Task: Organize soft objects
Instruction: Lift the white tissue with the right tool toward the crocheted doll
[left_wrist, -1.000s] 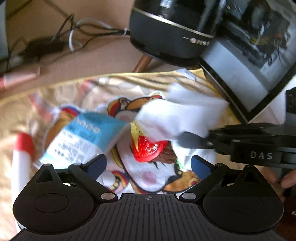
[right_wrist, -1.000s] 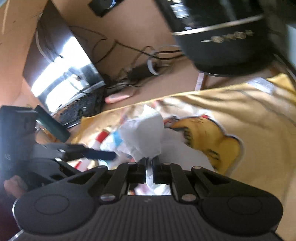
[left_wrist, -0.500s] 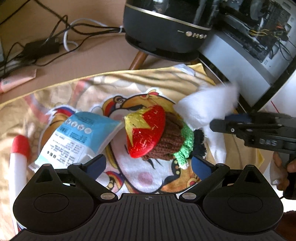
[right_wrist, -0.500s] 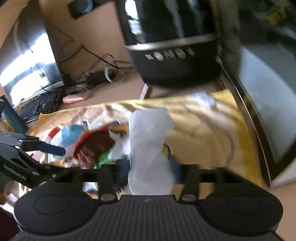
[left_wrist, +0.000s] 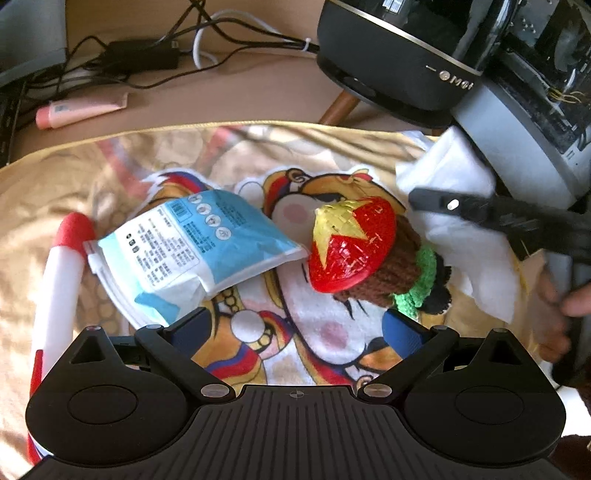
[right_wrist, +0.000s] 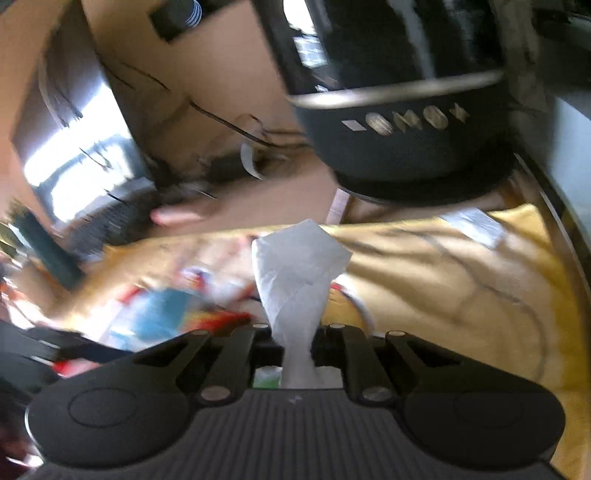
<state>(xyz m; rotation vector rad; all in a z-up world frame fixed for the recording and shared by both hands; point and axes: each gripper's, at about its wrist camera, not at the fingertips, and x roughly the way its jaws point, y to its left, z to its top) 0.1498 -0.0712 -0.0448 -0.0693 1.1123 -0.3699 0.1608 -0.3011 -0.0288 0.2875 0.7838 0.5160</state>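
Right tool (right_wrist: 297, 345) pinches crumpled tissue (right_wrist: 297, 266).

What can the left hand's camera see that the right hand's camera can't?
Only the left wrist view shows the knitted toy with its red and yellow cap, the red and white tube, and the open left gripper with nothing between its fingers. Only the right wrist view shows the right gripper shut on the white tissue up close. Both show the tissue, the blue and white packet, the cartoon towel, the pink tube and the round black appliance.
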